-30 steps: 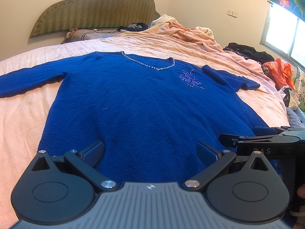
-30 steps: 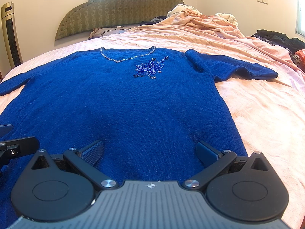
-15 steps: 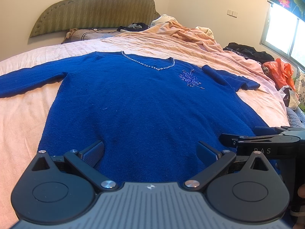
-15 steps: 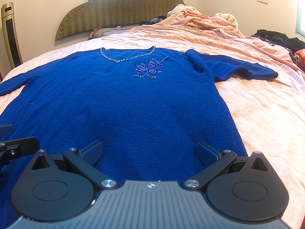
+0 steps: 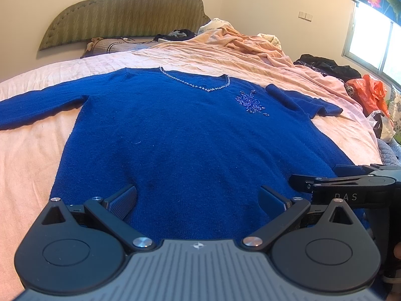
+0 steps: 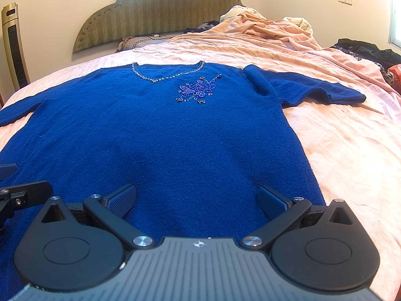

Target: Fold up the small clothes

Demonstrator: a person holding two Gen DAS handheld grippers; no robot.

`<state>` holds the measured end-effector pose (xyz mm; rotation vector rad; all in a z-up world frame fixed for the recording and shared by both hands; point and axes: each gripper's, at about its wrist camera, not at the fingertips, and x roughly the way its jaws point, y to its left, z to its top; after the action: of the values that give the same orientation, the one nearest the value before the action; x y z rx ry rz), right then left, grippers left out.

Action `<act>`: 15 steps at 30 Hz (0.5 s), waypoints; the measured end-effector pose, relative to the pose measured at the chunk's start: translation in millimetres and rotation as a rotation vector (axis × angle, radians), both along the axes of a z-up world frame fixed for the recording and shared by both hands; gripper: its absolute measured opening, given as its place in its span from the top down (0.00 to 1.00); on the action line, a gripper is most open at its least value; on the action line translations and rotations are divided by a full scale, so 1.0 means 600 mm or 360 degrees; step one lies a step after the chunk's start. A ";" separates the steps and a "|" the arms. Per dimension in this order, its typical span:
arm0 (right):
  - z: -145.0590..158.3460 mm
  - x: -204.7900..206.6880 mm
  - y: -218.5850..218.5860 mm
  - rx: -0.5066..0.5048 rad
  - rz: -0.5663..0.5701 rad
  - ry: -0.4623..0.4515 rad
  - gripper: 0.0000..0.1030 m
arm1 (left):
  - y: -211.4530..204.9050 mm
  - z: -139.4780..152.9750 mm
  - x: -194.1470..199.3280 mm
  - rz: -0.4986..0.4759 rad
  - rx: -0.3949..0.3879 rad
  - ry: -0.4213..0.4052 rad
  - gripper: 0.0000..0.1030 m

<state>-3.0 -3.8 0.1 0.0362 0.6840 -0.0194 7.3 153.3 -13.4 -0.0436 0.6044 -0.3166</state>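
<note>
A blue sweater (image 5: 195, 135) is lying flat on the pink bedsheet (image 5: 27, 155); left gripper (image 5: 198, 197) and right gripper (image 6: 196, 195) are hovering spread wide, grasping nothing.

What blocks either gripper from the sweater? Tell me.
Nothing visible. The sweater lies flat on the bed, face up, sleeves spread. The left gripper and right gripper are both open right over its hem, with nothing lying on it.

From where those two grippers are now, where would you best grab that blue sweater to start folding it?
Probably the bottom hem, one corner each. The blue sweater lies flat, front up, its hem nearest both open grippers. The left gripper could take the hem's left corner, the right gripper the right corner by the bedsheet, each sliding in low from the near edge, since flat knit offers only edges.
</note>
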 end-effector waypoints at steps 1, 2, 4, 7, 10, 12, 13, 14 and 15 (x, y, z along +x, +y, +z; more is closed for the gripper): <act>0.000 0.000 0.000 -0.0001 0.0000 0.0000 0.01 | 0.000 -0.001 0.000 0.0000 0.0001 0.0000 0.00; 0.000 0.000 0.000 -0.0001 0.0000 0.0000 0.01 | 0.000 -0.001 0.001 0.0000 0.0005 0.0001 0.00; 0.000 0.000 0.000 0.0000 0.0000 0.0000 0.01 | -0.001 -0.002 0.002 0.0000 0.0019 0.0002 0.00; 0.000 0.000 0.000 -0.0002 0.0000 0.0001 0.01 | -0.006 -0.002 0.002 0.0002 0.0043 0.0003 0.00; 0.000 0.000 0.001 -0.0006 -0.0001 0.0002 0.01 | -0.008 -0.003 0.002 0.0002 0.0064 0.0004 0.00; 0.002 0.000 -0.001 0.0002 0.0004 0.0005 0.01 | -0.010 -0.002 0.002 0.0002 0.0074 0.0004 0.00; 0.004 0.003 -0.002 0.0004 0.0024 0.0016 0.01 | -0.009 -0.002 0.002 0.0002 0.0075 0.0005 0.00; 0.009 0.007 -0.005 0.0005 0.0059 0.0041 0.00 | -0.009 -0.002 0.001 0.0002 0.0072 0.0004 0.00; 0.021 0.011 -0.015 0.0021 0.0113 0.0064 0.00 | -0.008 -0.002 0.001 0.0002 0.0066 0.0004 0.00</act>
<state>3.5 -12.8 12.8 0.0245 0.7249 0.0528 8.1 148.7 -14.3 -0.0045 0.6134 -0.3031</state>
